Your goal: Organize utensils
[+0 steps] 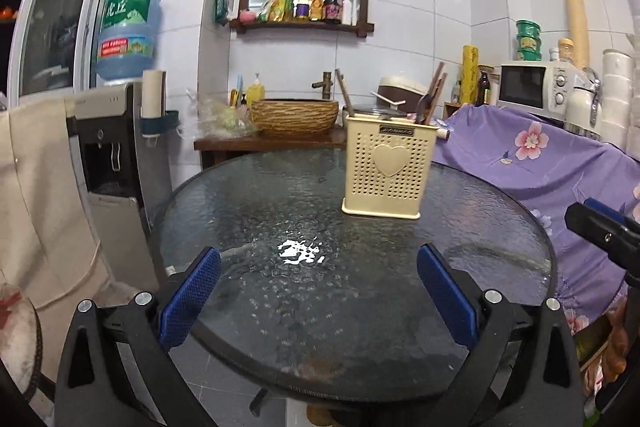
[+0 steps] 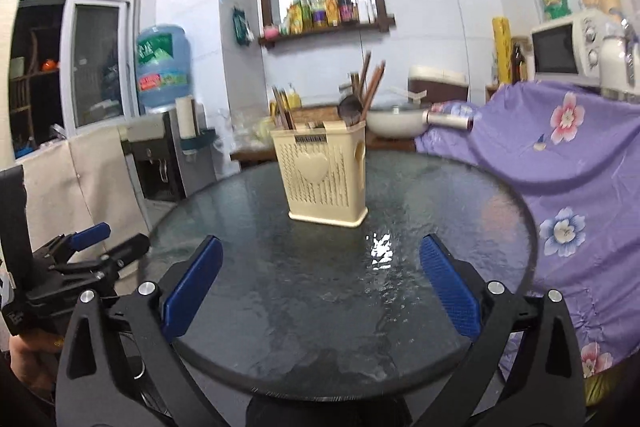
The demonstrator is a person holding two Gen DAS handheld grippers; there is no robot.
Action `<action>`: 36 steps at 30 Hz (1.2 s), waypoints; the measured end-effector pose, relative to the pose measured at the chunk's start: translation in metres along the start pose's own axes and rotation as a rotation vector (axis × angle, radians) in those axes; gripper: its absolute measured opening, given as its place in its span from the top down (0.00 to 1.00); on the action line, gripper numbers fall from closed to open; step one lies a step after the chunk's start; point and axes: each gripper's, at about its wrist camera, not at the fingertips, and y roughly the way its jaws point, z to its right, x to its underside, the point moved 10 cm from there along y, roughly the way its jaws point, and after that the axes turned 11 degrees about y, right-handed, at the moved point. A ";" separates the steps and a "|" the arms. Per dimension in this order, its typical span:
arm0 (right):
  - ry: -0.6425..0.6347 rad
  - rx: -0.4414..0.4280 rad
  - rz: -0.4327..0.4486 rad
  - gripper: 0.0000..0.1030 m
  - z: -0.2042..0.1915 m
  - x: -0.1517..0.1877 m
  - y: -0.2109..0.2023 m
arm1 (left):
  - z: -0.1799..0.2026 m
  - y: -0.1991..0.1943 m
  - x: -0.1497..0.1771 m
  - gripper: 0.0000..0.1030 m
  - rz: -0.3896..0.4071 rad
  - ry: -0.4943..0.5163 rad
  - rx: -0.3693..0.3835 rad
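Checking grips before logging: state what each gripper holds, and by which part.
Nothing is held. The left gripper and right gripper both stand open over the round glass table.

Utensil holder (image 2: 325,179) and the wall shelf (image 2: 320,7) smear with motion blur in the right wrist view; the holder's label is unreadable. Utensils' (image 1: 430,99) lower ends sit hidden inside the holder. Right gripper (image 1: 604,231) is cut off at the left wrist view's edge.

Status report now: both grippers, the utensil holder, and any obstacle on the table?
Left gripper open, empty. Right gripper open, empty. Utensil holder upright on glass table, chopsticks and spoon inside. No loose item between grippers and holder.
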 end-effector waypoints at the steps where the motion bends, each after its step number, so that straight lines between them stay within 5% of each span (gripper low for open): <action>1: 0.003 -0.005 0.023 0.06 -0.002 -0.002 -0.013 | 0.003 -0.009 -0.001 0.06 0.007 0.008 0.006; 13: -0.121 0.032 0.116 0.06 -0.033 0.004 -0.075 | -0.005 -0.057 0.003 0.06 0.011 -0.003 -0.027; 36: -0.071 0.011 0.068 0.06 -0.032 0.013 -0.070 | -0.001 -0.065 0.006 0.06 0.025 0.019 -0.031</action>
